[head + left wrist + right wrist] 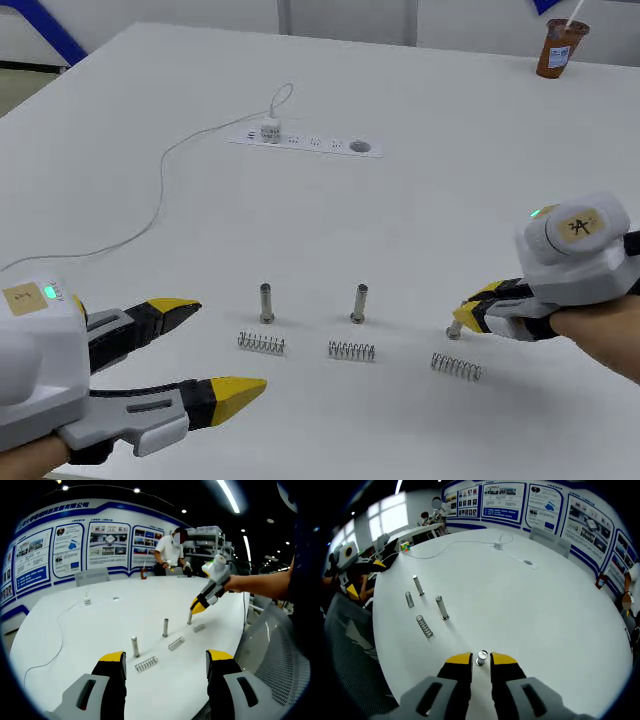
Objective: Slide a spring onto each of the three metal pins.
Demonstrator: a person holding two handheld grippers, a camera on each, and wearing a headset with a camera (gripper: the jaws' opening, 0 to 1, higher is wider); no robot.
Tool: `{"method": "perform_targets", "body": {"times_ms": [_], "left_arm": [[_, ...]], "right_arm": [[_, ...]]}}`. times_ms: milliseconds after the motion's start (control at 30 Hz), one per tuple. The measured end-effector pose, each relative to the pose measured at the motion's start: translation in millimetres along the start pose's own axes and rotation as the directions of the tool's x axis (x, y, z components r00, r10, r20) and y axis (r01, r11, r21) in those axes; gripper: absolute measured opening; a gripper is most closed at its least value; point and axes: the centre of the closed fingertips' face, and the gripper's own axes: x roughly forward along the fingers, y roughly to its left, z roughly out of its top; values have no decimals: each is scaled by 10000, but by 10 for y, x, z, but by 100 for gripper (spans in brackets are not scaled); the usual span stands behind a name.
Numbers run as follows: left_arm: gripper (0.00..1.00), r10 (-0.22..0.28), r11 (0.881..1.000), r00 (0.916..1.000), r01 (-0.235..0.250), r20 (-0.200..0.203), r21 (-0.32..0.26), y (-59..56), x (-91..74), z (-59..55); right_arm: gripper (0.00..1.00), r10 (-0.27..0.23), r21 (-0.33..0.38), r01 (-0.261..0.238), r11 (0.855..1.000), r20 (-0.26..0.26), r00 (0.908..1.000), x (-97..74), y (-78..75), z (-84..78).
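Observation:
Three metal pins stand in a row on the white table: left pin point(266, 302), middle pin point(359, 302), right pin point(453, 330). A spring lies in front of each: left spring point(261, 343), middle spring point(351, 351), right spring point(456, 367). My right gripper point(462, 318) has its yellow tips closed around the top of the right pin point(481, 657). My left gripper point(215, 348) hovers open at the near left, short of the left pin point(135, 646) and left spring point(146, 663), with nothing between its jaws.
A white power strip point(300, 141) with a plug and a trailing cable lies at the table's middle back. A drink cup point(560, 48) stands at the far right corner. A person point(170, 550) stands beyond the table's far end.

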Motion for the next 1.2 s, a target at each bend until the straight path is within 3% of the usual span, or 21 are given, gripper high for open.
{"method": "perform_targets", "body": {"times_ms": [333, 467, 533, 733, 933, 1200], "left_arm": [[66, -170, 9998, 9999, 170, 8, 131, -19, 36, 35], [66, -265, 9995, 9996, 266, -39, 170, -39, 55, 32], [66, -317, 9993, 9995, 319, -73, 209, -50, 65, 32], [66, -426, 9987, 9991, 427, -70, 274, -62, 87, 60], [65, -456, 9986, 9989, 457, -48, 254, -71, 103, 62], [65, -415, 9990, 9990, 418, -136, 184, -88, 89, 24]], "right_arm": [[16, 32, 5, -32, 10000, 69, 10000, -121, -11, -101], [16, 620, -431, -620, 9971, -31, 9981, -159, 105, -202], [16, 980, -710, -1002, 9924, -335, 9946, -155, 148, -295], [17, 1391, -1057, -1468, 9835, -768, 9873, -160, 201, -417], [17, 1894, -1739, -2106, 9620, -1308, 9732, -110, 298, -507], [16, 2146, -2565, -2605, 9308, -1935, 9573, -16, 294, -560]]}}
